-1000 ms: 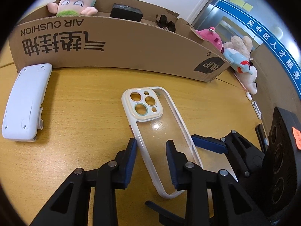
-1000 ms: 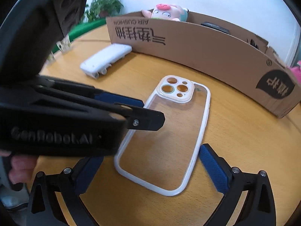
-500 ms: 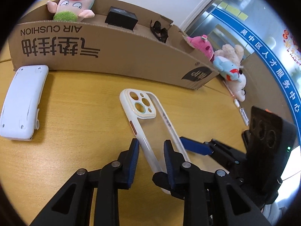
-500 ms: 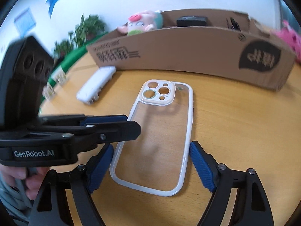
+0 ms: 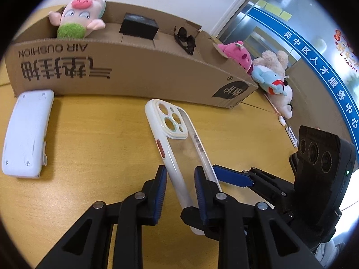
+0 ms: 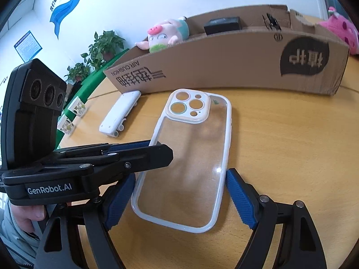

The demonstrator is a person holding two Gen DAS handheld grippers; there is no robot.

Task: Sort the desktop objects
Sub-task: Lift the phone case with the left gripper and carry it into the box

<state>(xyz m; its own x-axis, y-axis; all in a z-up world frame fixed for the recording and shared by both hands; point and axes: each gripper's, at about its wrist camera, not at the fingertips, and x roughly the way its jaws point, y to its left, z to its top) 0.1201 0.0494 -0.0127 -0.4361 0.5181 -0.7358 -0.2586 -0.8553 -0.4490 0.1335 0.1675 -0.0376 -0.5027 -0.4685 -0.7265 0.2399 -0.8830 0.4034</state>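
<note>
The clear phone case (image 6: 186,157) with a white rim and cream camera block is tilted up on its long edge off the wooden bench (image 6: 291,157), its camera end pointing toward the cardboard box (image 6: 224,67). The left gripper (image 5: 179,188) has its blue-padded jaws narrowed around the case's left long rim, one pad on each side; from the left wrist view a slight gap shows beside the left pad, so a firm clamp cannot be confirmed. The right gripper (image 6: 179,201) sits with jaws wide, straddling the lower end of the case, with daylight between the right pad and the rim. The side of the left gripper's body reads "GenRobot.AI" in the right wrist view. The box front carries "AIR CUSHION" upside down, above large Chinese characters, and a dark speech-bubble logo near its right end. Inside the box are a pink pig plush (image 5: 78,18), a black box (image 5: 139,25) and dark sunglasses (image 5: 185,39). A white flat device (image 5: 27,132) lies on the bench just in front of the box's left end. More plush toys (image 5: 267,74) lie beyond the box's right end, under a blue band of white Chinese characters on the glass wall.
</note>
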